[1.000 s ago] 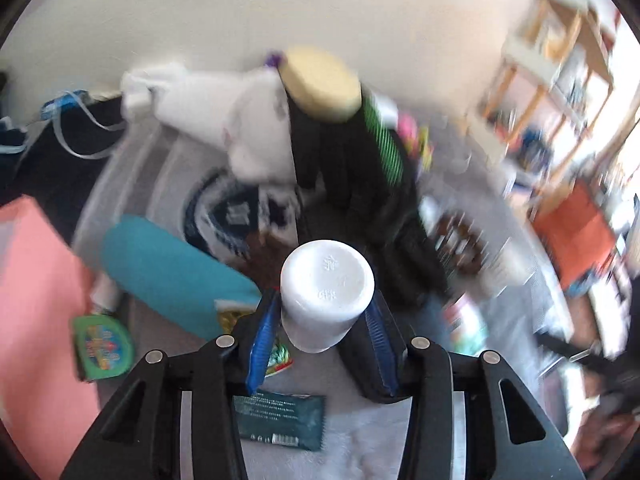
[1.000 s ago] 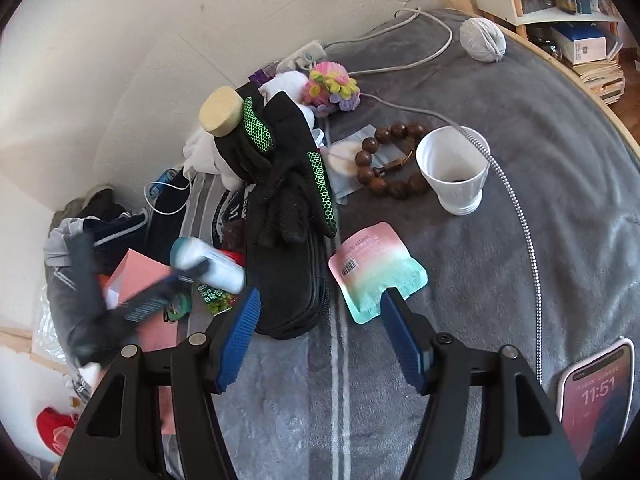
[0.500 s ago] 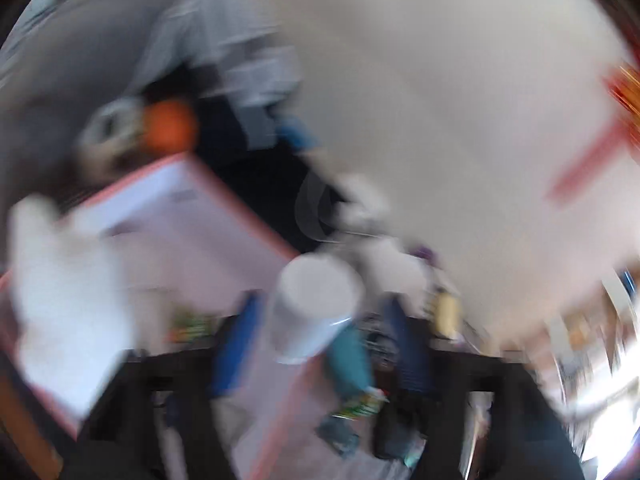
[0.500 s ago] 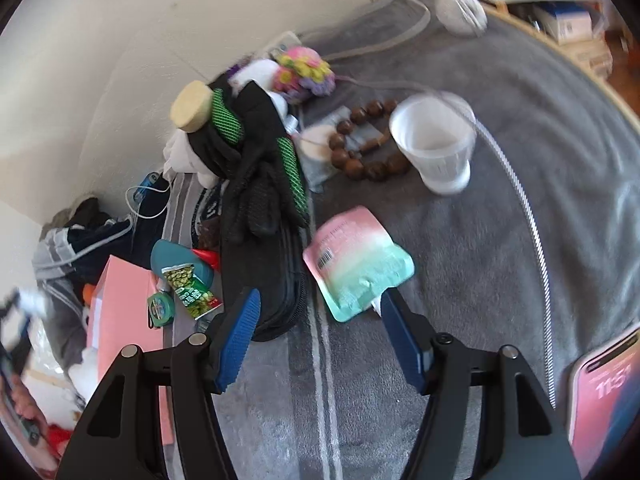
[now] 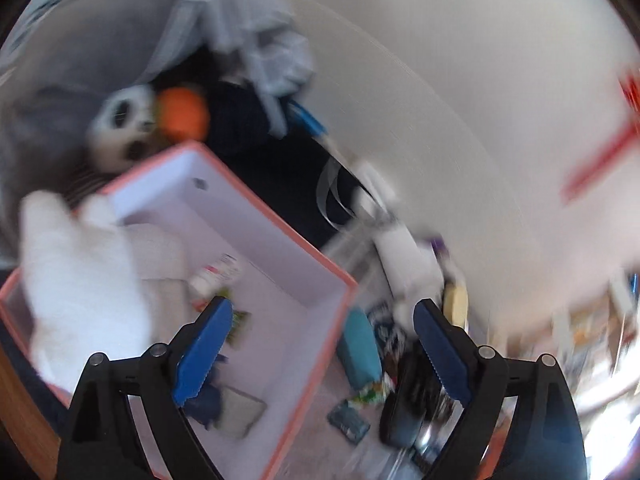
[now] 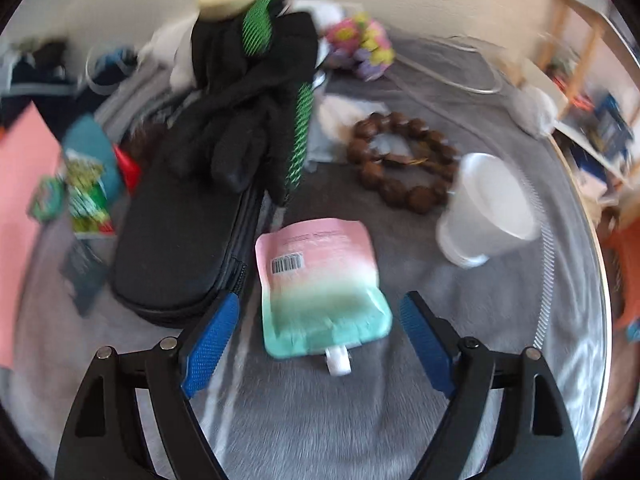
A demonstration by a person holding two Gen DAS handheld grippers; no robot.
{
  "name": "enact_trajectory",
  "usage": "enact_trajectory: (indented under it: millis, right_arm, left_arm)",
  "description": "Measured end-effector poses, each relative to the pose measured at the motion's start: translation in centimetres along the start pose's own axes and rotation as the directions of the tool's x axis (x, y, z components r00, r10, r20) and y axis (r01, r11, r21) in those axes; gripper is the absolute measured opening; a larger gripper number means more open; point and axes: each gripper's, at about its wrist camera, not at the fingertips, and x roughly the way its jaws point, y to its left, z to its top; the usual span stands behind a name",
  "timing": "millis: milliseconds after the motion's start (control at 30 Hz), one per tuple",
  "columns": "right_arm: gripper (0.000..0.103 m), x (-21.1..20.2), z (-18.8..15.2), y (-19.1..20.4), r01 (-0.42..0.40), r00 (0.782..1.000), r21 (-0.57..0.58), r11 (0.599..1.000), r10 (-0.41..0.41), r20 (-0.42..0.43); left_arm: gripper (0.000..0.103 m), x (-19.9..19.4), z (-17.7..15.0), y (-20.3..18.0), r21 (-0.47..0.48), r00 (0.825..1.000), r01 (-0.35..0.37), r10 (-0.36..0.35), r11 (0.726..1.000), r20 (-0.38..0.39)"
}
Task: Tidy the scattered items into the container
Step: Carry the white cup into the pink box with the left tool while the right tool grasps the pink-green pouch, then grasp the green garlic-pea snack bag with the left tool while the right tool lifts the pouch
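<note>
Both hand-held grippers stood wide with nothing between their blue pads. Left hand-held gripper (image 5: 320, 352) hung over the corner of the pink-rimmed box (image 5: 280, 236), the container, whose pale inside held a white plush toy (image 5: 80, 280) and a few small packets too blurred to name. Outside the box wall lay a teal pouch (image 5: 360, 348) and a black case (image 5: 404, 404).

Right hand-held gripper (image 6: 318, 344) hovered just above a pink-to-mint spouted pouch (image 6: 320, 280) lying flat on the grey blanket (image 6: 320, 420), its white cap toward the camera. A black zip case (image 6: 180, 232) lay just beside the pouch, with black-and-green gloves (image 6: 256, 112) draped on it. A wooden bead bracelet (image 6: 400, 164) and a tipped white cup (image 6: 488, 216) lay nearby.
</note>
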Motion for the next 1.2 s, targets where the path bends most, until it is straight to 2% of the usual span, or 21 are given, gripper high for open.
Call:
enact_trajectory:
  millis: [67,133,200,233,333,400,467,567,633,700,767,867,900,933,967,1000,1067,1200]
  right_arm:
    - [0.083,1.0,0.0,-0.1,0.008,1.0,-0.003,1.0,-0.008,-0.004]
    - [0.085,1.7,-0.2,-1.0,-0.037,0.999,0.02,0.999,0.037,0.001]
    - [0.071,1.8,0.0,-2.2,-0.097,0.995,0.084,0.992,0.097,-0.005]
    - [0.068,1.5,0.1,-2.9,-0.107,0.994,0.131,0.986,0.11,-0.011]
    - [0.063,0.7,0.0,-4.1,-0.149,0.988,0.215,0.965,0.155,-0.01]
    - [0.061,-0.1,-0.2,-5.0,-0.188,0.981,0.27,0.944,0.194,0.004]
    - [0.06,-1.8,-0.1,-6.3,-0.261,0.965,0.342,0.903,0.256,0.06]
    - [0.059,-6.2,0.4,-8.0,-0.386,0.922,0.389,0.836,0.331,0.203]
    - [0.059,-10.7,0.8,-9.2,-0.457,0.88,0.373,0.807,0.349,0.324]
    - [0.059,-15.6,1.1,-10.3,-0.504,0.829,0.332,0.797,0.339,0.444]
    - [0.058,-20.6,1.1,-11.4,-0.529,0.77,0.286,0.799,0.31,0.558]
    - [0.058,-26.8,0.2,-12.5,-0.533,0.684,0.236,0.812,0.25,0.686]
    - [0.058,-28.1,0.0,-12.5,-0.526,0.664,0.229,0.819,0.228,0.713]
    - [0.058,-29.5,-0.2,-12.6,-0.522,0.64,0.222,0.823,0.207,0.74]
    - [0.058,-30.7,-0.5,-12.9,-0.523,0.618,0.217,0.824,0.191,0.762]
    - [0.058,-31.7,-0.8,-13.1,-0.524,0.598,0.214,0.825,0.178,0.781]
    - [0.058,-33.2,-1.1,-13.4,-0.525,0.571,0.211,0.825,0.157,0.806]
    - [0.059,-34.8,-1.3,-13.3,-0.534,0.529,0.194,0.823,0.146,0.836]
  left_arm:
    - [0.094,2.2,-2.2,-3.8,0.138,0.997,0.024,-0.014,0.99,-0.073]
    - [0.094,4.5,-5.2,-7.1,0.252,0.988,0.051,-0.011,0.966,-0.156]
    - [0.094,7.1,-8.3,-9.7,0.353,0.975,0.072,0.01,0.933,-0.224]
    - [0.094,8.8,-10.3,-11.1,0.41,0.965,0.072,0.04,0.909,-0.258]
    - [0.094,12.7,-13.9,-13.1,0.484,0.942,0.058,0.113,0.873,-0.317]
    - [0.094,14.8,-15.0,-13.4,0.494,0.932,0.037,0.148,0.869,-0.33]
    - [0.094,16.5,-15.8,-13.3,0.505,0.926,-0.002,0.192,0.863,-0.325]
    - [0.094,18.8,-16.6,-12.8,0.526,0.919,-0.041,0.239,0.849,-0.314]
    - [0.094,20.3,-17.2,-12.7,0.55,0.912,-0.065,0.273,0.833,-0.305]
    - [0.094,21.7,-17.6,-12.7,0.562,0.905,-0.078,0.295,0.823,-0.305]
    - [0.094,22.9,-17.8,-12.4,0.551,0.9,-0.08,0.298,0.831,-0.318]
    - [0.093,24.1,-17.7,-12.7,0.535,0.905,-0.079,0.286,0.841,-0.315]
    - [0.087,24.5,-17.8,-12.8,0.539,0.906,-0.079,0.286,0.838,-0.313]
    - [0.051,24.8,-18.0,-12.8,0.546,0.905,-0.075,0.287,0.835,-0.314]
    - [0.032,25.2,-18.2,-12.8,0.549,0.9,-0.07,0.29,0.833,-0.326]
    - [0.032,25.2,-18.4,-12.8,0.549,0.899,-0.074,0.294,0.833,-0.325]
    - [0.028,24.3,-18.3,-13.0,0.543,0.91,-0.08,0.284,0.836,-0.303]
    - [0.028,19.3,-16.2,-14.2,0.516,0.949,-0.036,0.192,0.856,-0.251]
